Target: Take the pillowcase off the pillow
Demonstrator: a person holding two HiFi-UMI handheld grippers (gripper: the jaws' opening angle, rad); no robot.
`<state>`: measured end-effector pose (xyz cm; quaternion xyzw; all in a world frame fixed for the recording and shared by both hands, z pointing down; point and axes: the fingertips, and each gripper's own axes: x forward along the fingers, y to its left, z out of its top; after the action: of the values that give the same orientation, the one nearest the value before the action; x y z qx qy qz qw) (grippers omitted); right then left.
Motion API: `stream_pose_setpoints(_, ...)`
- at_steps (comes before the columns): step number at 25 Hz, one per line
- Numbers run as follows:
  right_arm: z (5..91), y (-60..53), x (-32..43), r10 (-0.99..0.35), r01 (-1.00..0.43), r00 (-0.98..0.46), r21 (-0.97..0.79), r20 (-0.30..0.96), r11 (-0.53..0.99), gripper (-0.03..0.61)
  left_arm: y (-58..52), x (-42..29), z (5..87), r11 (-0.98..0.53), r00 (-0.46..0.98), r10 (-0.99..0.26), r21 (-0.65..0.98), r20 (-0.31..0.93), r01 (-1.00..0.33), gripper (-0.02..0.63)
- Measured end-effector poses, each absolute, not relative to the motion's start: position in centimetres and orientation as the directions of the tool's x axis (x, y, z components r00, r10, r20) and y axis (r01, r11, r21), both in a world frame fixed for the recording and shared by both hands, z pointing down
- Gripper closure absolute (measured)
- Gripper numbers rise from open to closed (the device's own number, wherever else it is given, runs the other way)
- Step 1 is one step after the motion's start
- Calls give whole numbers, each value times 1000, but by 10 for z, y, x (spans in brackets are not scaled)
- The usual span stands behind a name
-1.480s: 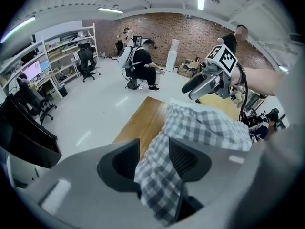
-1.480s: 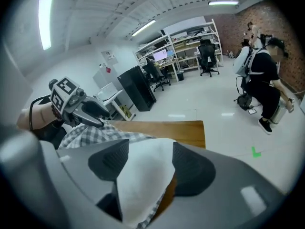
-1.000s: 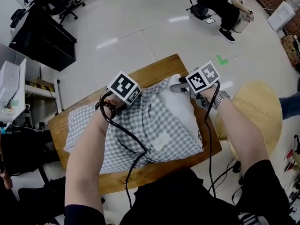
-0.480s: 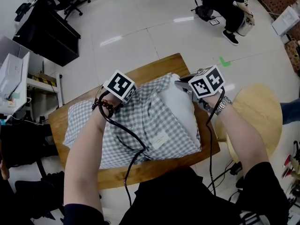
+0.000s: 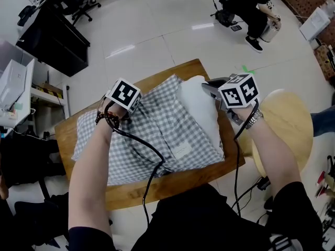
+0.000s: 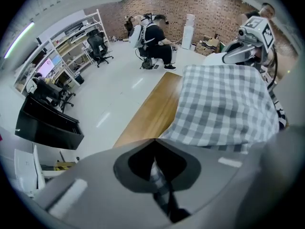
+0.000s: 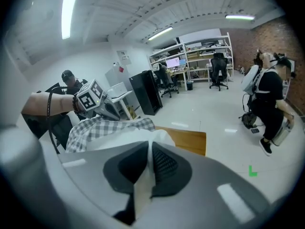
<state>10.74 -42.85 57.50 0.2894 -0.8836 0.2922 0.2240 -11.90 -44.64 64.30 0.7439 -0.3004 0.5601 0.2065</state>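
firmly, left hand-held gripper (image 6: 154,151) pinches pillowcase (image 5: 152,132) edge, right hand-held gripper (image 7: 148,152) pillow (image 5: 201,107) corner

Open office-lab — swivel chairs (image 7: 218,73), loaded shelving (image 7: 193,46), monitors (image 7: 171,62), brick back wall (image 6: 200,6)

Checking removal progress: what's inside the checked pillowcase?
A white pillow: one end sticks out of the pillowcase and is pinched by the right gripper. The left gripper pinches the checked fabric. The pillow's remainder is covered by cloth.
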Motion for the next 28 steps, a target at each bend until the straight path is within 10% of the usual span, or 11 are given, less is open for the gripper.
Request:
stream_pose_setpoints(21, 560, -417, 107, -451, -703, -694, -395, 561, 591, 561, -410, -148, 611, -708, 177, -279, -78, 944, -702, 606)
stream_pose_setpoints(28, 568, -415, 106, -487, -721, -681, -380, 548, 580, 460, -425, -121, 583, -737, 258, -444, -186, 858, -650, 597)
